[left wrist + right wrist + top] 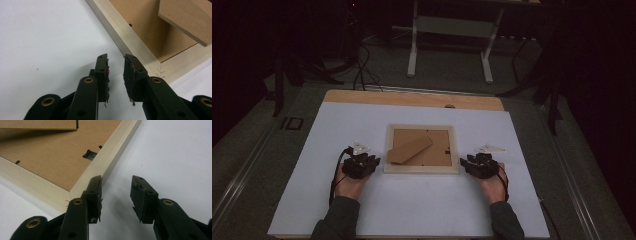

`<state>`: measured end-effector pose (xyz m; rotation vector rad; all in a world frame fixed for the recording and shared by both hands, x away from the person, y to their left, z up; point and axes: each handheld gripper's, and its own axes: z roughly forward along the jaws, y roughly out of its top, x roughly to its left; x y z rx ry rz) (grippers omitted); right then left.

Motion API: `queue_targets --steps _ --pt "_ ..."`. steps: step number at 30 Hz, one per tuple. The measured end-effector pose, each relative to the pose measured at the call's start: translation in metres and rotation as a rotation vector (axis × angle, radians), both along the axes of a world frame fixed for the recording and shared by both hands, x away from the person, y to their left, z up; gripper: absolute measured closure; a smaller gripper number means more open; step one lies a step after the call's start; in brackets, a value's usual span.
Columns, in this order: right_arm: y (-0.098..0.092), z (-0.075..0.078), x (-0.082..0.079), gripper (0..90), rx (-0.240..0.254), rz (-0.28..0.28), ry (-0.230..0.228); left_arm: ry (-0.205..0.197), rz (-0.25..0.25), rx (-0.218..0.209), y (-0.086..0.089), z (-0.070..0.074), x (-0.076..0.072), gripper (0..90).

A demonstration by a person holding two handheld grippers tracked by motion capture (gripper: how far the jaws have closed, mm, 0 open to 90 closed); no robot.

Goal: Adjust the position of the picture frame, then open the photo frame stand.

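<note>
Fingers of both grippers stand apart with nothing between them: the left gripper sits just beside the picture frame's near left corner, the right gripper beside its near right corner. That frame lies face down mid-surface, its stand flap raised. Judged, they are between grips; next calls for closing on each side rail.

Frame cut off by top edge; dark bg prob. unreadable.
</note>
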<state>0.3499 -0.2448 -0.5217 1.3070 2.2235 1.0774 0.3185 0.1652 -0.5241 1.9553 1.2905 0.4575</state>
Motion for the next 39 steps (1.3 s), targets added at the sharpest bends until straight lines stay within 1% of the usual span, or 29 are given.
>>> queue_targets --steps 3,9,11,12,13,16,19,22,23,27,30,33,36,37,39 --pt "0.000 0.000 0.000 59.9 0.001 0.002 0.000 -0.006 0.005 0.000 0.001 0.001 0.000 71.6" --pt "0.001 0.001 0.000 59.2 0.004 0.004 -0.002 -0.010 0.014 -0.014 0.005 0.005 -0.002 69.3" --pt "0.002 0.002 -0.001 59.0 0.004 0.009 -0.006 -0.014 0.013 -0.023 0.006 0.006 -0.003 67.3" --pt "0.002 0.002 -0.001 59.0 0.005 0.010 -0.008 -0.018 0.013 -0.035 0.006 0.008 -0.003 66.5" --pt "0.002 0.002 -0.001 59.0 0.005 0.010 -0.008 -0.018 0.013 -0.035 0.006 0.008 -0.003 65.7" --pt "0.001 0.002 -0.001 58.8 0.009 0.007 -0.009 -0.016 0.007 -0.052 0.007 0.011 -0.003 64.5" --pt "0.000 0.003 -0.001 58.5 0.012 0.007 -0.009 -0.016 0.003 -0.048 0.007 0.012 -0.003 63.3" --pt "-0.001 0.002 -0.001 58.5 0.012 0.009 -0.004 -0.018 -0.001 -0.057 0.006 0.015 -0.003 62.1" --pt "-0.001 0.002 -0.001 58.4 0.013 0.009 -0.001 -0.017 -0.012 -0.059 0.005 0.016 -0.003 61.6" --pt "-0.001 0.002 -0.001 58.0 0.014 0.009 0.000 -0.022 -0.021 -0.059 0.005 0.020 -0.002 60.7" --pt "-0.002 0.003 -0.001 57.8 0.020 0.007 -0.004 -0.030 -0.017 -0.074 0.007 0.023 -0.001 59.1" --pt "-0.004 0.003 -0.001 57.7 0.023 0.005 -0.005 -0.029 -0.018 -0.085 0.010 0.026 0.000 59.1" --pt "-0.004 0.002 -0.001 57.5 0.025 0.004 -0.004 -0.032 -0.023 -0.098 0.011 0.029 0.001 59.3" --pt "-0.003 0.002 -0.001 57.5 0.025 0.006 -0.003 -0.033 -0.025 -0.102 0.011 0.033 0.001 59.2" --pt "-0.003 0.002 -0.001 57.4 0.024 0.008 -0.003 -0.033 -0.033 -0.103 0.012 0.034 0.002 59.0"
